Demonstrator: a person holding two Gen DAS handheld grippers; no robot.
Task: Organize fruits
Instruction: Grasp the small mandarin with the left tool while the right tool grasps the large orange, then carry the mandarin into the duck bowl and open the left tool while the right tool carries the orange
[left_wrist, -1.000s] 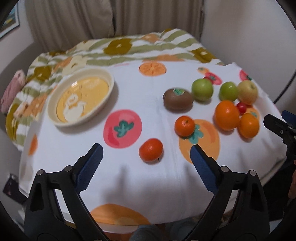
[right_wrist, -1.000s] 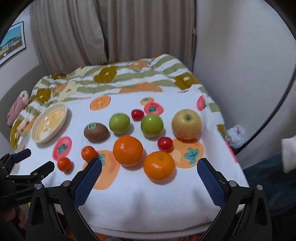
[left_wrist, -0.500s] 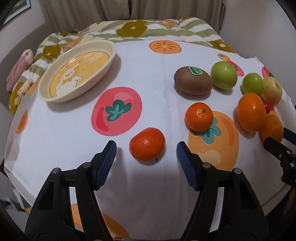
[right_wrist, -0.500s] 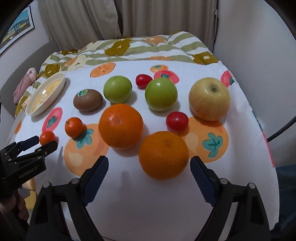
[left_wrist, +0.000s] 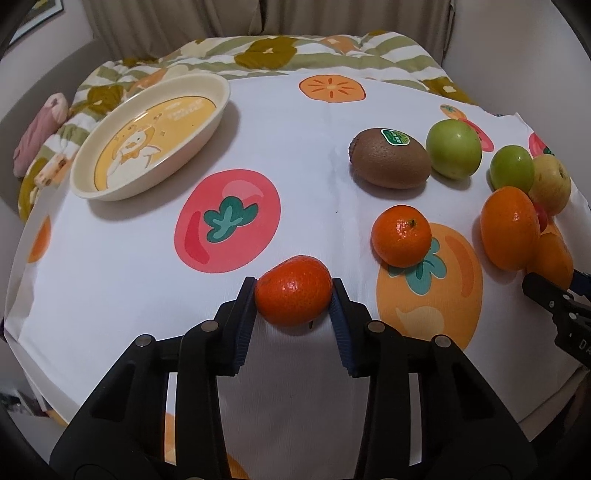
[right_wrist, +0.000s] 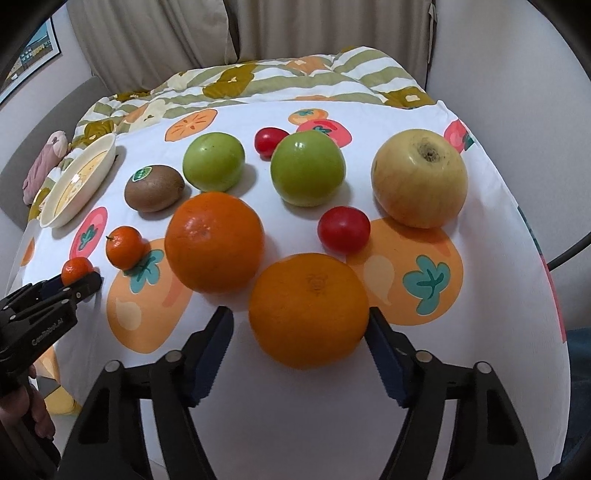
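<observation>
My left gripper (left_wrist: 294, 295) is shut on a small mandarin (left_wrist: 294, 290) that rests on the fruit-print cloth (left_wrist: 122, 280). It also shows in the right wrist view (right_wrist: 75, 270). My right gripper (right_wrist: 299, 328) is open around a large orange (right_wrist: 309, 309); its right pad touches the fruit and the left pad stands apart. Behind it sit another orange (right_wrist: 214, 242), a second mandarin (right_wrist: 125, 246), a kiwi (right_wrist: 154, 188), two green apples (right_wrist: 213, 161) (right_wrist: 307, 168), a yellow apple (right_wrist: 420, 184) and two cherry tomatoes (right_wrist: 344, 229) (right_wrist: 269, 139). A cream oval dish (left_wrist: 147, 138) stands far left.
The cloth-covered table drops off at the front and right edges. A striped floral quilt (left_wrist: 295, 55) lies behind it, with a pink bundle (left_wrist: 37, 136) at the far left. Curtains and a wall close off the back.
Both grippers moved forward and down toward the fruit. The left one closed onto the small mandarin. The right one narrowed around the large orange.
</observation>
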